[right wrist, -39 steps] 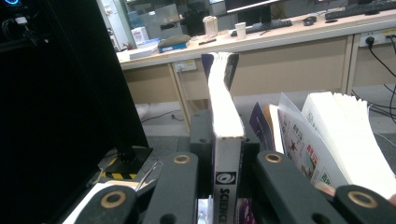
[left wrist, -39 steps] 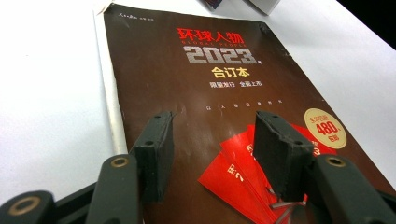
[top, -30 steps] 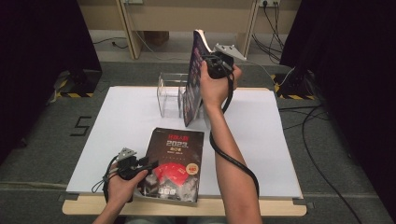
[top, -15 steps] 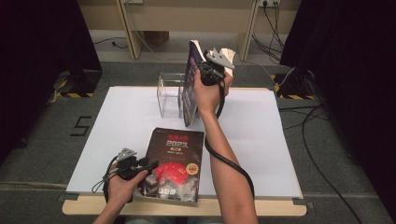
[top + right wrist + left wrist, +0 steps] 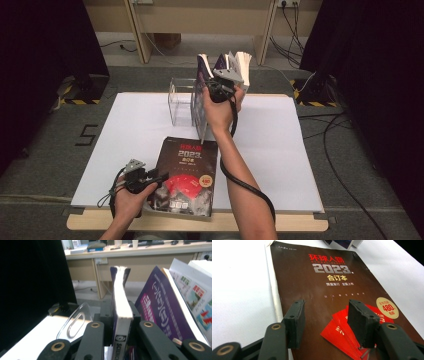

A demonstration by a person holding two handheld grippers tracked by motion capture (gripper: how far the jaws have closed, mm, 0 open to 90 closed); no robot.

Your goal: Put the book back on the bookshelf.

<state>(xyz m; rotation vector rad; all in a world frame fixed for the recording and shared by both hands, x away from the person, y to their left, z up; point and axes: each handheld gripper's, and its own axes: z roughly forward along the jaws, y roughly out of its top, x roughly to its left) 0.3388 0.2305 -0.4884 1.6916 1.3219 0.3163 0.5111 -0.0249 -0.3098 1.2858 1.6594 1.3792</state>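
Seen from above, near edge of the table (image 5: pixel 280 150), covered in white: left gripper (image 5: pixel 150 179), held in a hand at the lower left, jaws standing wide and gripping nothing. Rested just beside the left edge of a dark magazine (image 5: pixel 187 175) lying flat and face up, printed "2023" with red fan shapes and a round gold sticker. In the left gripper view, hovered low over that cover (image 5: pixel 332 290), black pads (image 5: pixel 295 322) apart with the cover showing between them.

Farther back, middle of the table: right forearm stretched forward, cable looped beneath it. Right gripper (image 5: pixel 220 89) clamped on a thick upright book (image 5: pixel 202 100), dark-covered, standing on its lower edge beside a clear acrylic holder (image 5: pixel 181 100). In the right gripper view, white page edges and spine of the book (image 5: pixel 121 315) pinched between the jaws; jaws had just been easing open, book between them and pads touching its covers. Clear holder wall (image 5: pixel 72 322) to the left; purple magazine (image 5: pixel 160 312) leaning to the right, more printed pages behind it.

Beyond the table: grey floor and wooden desk legs.
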